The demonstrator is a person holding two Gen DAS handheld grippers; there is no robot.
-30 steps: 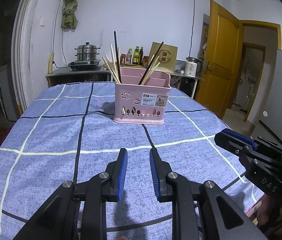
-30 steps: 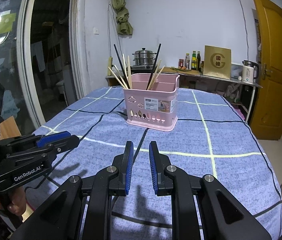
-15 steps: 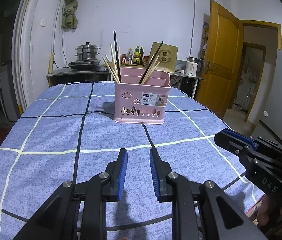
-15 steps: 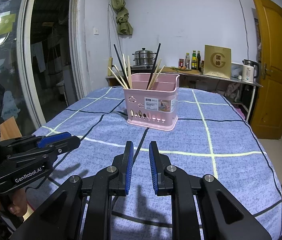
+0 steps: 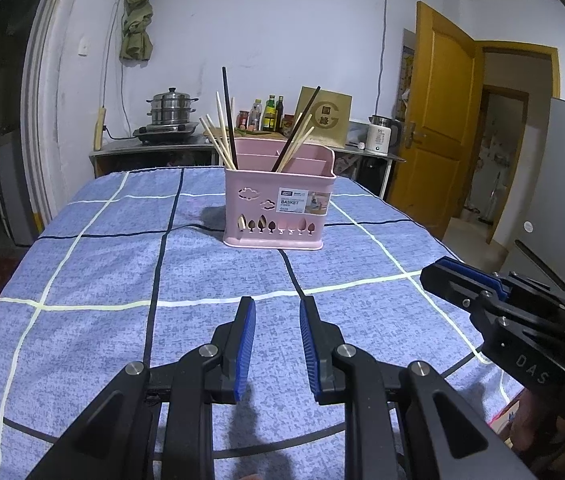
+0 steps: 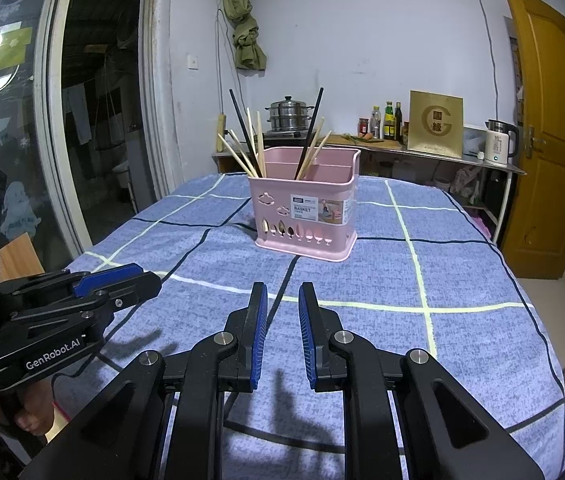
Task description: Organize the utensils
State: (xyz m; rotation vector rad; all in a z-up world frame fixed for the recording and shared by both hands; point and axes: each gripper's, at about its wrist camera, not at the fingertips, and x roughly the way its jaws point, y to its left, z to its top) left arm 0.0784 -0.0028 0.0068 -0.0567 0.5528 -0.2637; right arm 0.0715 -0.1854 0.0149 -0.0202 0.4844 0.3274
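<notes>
I see the desk (image 5: pixel 94 280) under a blue checked cloth, a pink basket (image 5: pixel 278 208) on it, yellow door (image 5: pixel 438 120) behind. Left claw (image 5: pixel 276 344) and right claw (image 6: pixel 282 332) are spread, empty.

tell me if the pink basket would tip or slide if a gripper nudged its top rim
The pink basket looks like thin, light plastic on a wide flat base, so it would probably slide on the cloth. The tall chopsticks would likely rattle.

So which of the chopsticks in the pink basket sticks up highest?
The black chopstick in the left-hand bunch, standing almost upright in the pink basket; the other black chopstick leans right and ends lower, and the pale ones are shorter.
</notes>
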